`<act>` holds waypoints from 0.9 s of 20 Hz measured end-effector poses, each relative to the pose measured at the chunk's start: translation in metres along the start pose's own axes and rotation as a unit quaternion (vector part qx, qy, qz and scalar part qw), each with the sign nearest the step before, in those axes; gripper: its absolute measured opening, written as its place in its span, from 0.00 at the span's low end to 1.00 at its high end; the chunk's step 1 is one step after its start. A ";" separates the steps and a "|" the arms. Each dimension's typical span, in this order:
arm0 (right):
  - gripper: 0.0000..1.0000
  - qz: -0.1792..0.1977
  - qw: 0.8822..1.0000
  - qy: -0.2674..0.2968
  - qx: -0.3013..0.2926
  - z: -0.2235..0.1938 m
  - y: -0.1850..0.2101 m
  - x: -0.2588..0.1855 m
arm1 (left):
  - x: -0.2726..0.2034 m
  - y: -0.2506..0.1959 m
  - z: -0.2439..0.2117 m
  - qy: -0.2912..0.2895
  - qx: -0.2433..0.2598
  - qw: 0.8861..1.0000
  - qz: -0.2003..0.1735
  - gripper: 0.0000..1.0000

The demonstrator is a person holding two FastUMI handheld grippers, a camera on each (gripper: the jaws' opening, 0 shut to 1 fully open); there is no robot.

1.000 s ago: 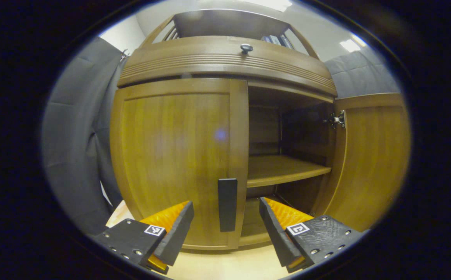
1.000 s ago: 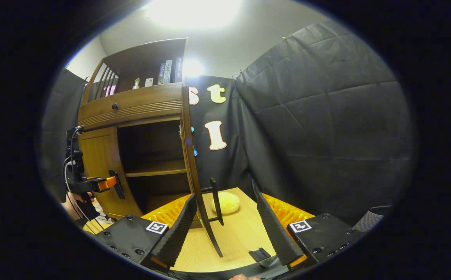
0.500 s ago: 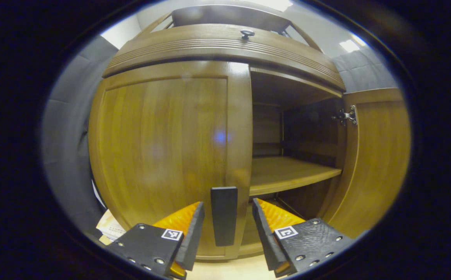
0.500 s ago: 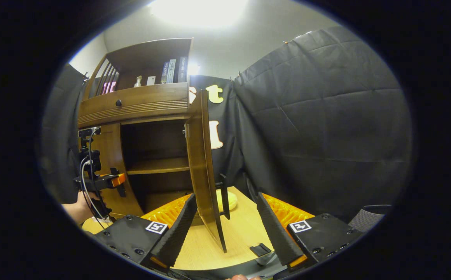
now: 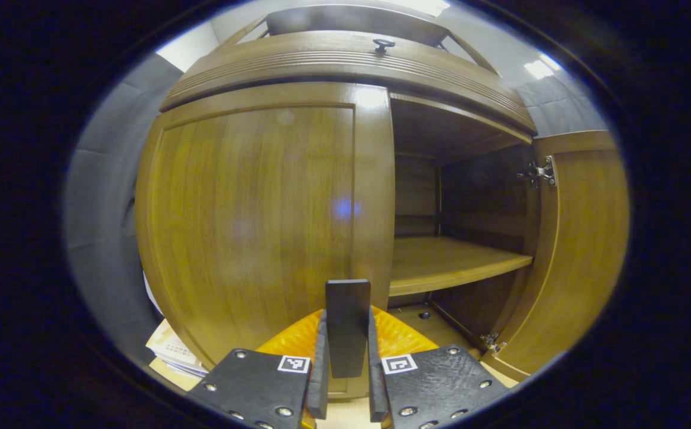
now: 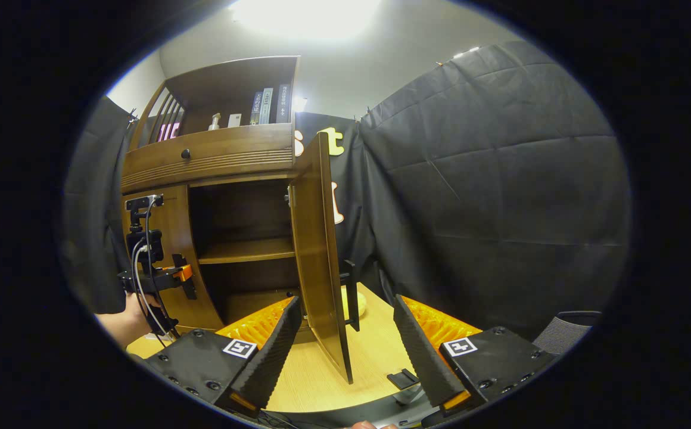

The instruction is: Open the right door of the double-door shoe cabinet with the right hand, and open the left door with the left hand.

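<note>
My left gripper (image 5: 345, 381) is clamped on the black handle (image 5: 346, 325) of the left door (image 5: 250, 220), which lies flat and closed straight ahead of my fingers. My right gripper (image 6: 345, 351) hangs with its jaws spread; the opened right door (image 6: 316, 250) stands edge-on between them, its black handle (image 6: 352, 295) just beyond, touching neither finger.

the brown wooden shoe cabinet (image 5: 250, 202) has a glossy, smooth varnish; its flat black handle (image 5: 347, 325) looks matt. the left gripper's fingers (image 5: 320, 381) are matt black with ribbed orange plastic behind.
</note>
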State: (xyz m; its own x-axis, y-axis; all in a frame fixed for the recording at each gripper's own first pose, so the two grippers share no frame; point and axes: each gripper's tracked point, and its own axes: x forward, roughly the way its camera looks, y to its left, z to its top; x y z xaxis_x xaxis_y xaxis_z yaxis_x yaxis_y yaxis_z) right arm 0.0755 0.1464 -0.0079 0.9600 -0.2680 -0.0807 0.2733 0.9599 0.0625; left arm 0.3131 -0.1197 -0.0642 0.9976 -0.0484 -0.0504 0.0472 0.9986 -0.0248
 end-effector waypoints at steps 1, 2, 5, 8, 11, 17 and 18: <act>0.98 0.002 1.000 0.000 0.001 -0.001 0.002 0.001 | 0.000 0.000 0.000 -0.001 0.005 1.000 0.000 0.30; 0.98 0.004 1.000 0.001 0.002 -0.002 0.004 0.003 | 0.000 0.001 -0.002 -0.001 0.006 1.000 0.002 0.28; 0.98 0.011 1.000 0.006 0.004 -0.008 0.010 0.004 | -0.001 0.000 -0.001 -0.002 0.005 1.000 0.003 0.22; 0.98 0.016 1.000 0.006 0.008 -0.010 0.012 0.005 | -0.001 0.000 -0.003 0.004 0.000 1.000 -0.005 0.18; 0.98 0.023 1.000 0.005 0.010 -0.010 0.016 0.008 | -0.005 -0.001 -0.003 0.004 0.001 1.000 -0.007 0.18; 0.98 0.050 0.999 0.005 0.012 -0.010 0.027 0.016 | -0.025 0.000 -0.004 0.002 -0.005 1.000 -0.021 0.17; 0.98 0.056 0.998 0.005 0.011 -0.010 0.029 0.017 | -0.030 0.000 -0.003 0.001 -0.004 1.000 -0.023 0.17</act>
State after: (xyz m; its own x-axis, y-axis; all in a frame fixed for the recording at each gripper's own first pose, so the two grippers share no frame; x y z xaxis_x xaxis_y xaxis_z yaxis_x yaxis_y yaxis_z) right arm 0.0996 0.1708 -0.0179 0.9842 -0.1572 -0.0817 0.1647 0.9818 0.0942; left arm 0.2834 -0.1181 -0.0662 0.9941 -0.0951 -0.0516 0.0933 0.9950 -0.0351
